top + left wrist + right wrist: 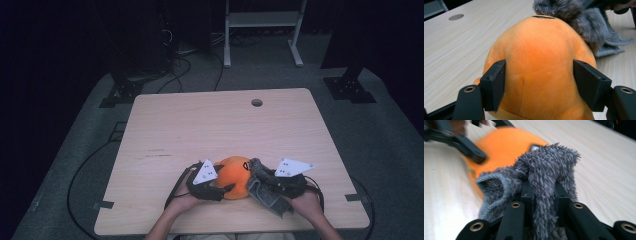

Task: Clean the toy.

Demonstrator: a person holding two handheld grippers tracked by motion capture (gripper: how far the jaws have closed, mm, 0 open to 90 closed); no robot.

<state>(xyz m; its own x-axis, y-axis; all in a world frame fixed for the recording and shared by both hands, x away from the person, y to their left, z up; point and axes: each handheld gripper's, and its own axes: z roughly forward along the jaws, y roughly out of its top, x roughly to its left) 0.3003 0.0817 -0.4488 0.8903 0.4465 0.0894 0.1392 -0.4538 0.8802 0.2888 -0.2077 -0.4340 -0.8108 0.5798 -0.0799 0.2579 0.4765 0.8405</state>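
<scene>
Black jaws of the left gripper (pixel 539 85) stand wide apart with an orange plush toy (pixel 539 72) between them, each pad pressed against one flank of its rounded body. That hold seems meant to steady the soft toy on the worktop (pixel 200 130) while the other hand works at it. The right gripper (pixel 543 192) has its jaws drawn nearly together on a fold of grey fuzzy cloth (pixel 549 170), pinching the pile so the fabric can be pulled or lifted without slipping. In the high view the toy (pixel 235 176) sits near the worktop's front edge, between the two hands, with the cloth (pixel 264 186) touching its right side and draped toward the person. Whether the cloth is a garment for the toy I cannot tell.
</scene>
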